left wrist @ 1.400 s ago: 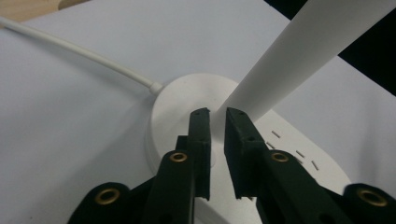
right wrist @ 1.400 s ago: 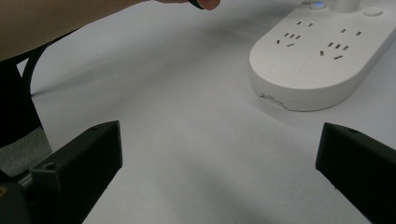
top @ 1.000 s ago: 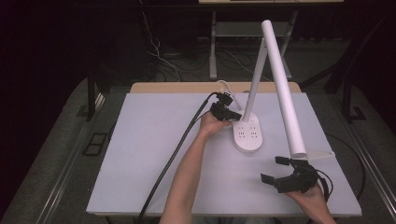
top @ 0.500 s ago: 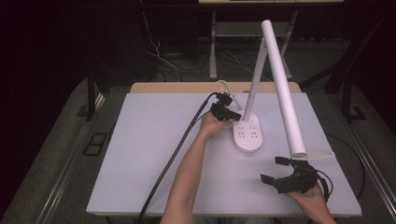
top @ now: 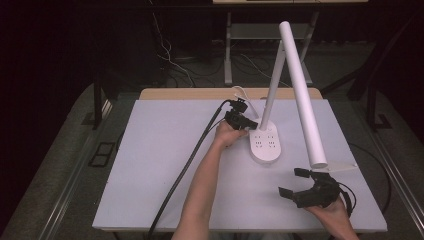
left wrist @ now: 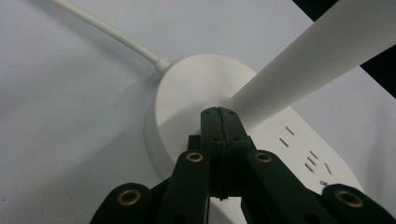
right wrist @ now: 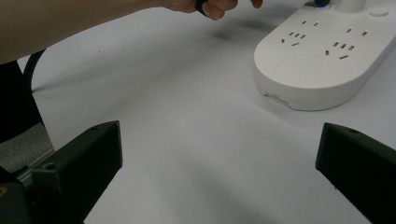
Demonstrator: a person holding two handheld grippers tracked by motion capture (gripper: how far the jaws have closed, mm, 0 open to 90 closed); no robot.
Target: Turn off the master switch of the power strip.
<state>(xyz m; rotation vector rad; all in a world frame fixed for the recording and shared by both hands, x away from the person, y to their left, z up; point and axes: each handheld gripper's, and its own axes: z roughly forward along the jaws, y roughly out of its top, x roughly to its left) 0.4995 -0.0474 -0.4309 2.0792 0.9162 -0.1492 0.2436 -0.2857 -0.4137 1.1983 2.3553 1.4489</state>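
- Pressing with jaws together, the left gripper touches the lamp base mid-tabletop, just beside the stem.
- Slipping sideways could nudge the base or miss any button.
- Right gripper waits apart, jaws wide, empty.

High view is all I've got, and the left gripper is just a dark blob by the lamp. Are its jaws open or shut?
Observer: Shut. In the left gripper view, the left gripper has both jaws pressed together with nothing between them.
Operator: Where do the tips point?
Observer: At the foot of the lamp stem, over the round end of the white lamp base. I cannot tell whether they touch it.
Operator: And the right one?
Observer: The right gripper is wide open over the table. It faces the sockets in the base and is clear of it.
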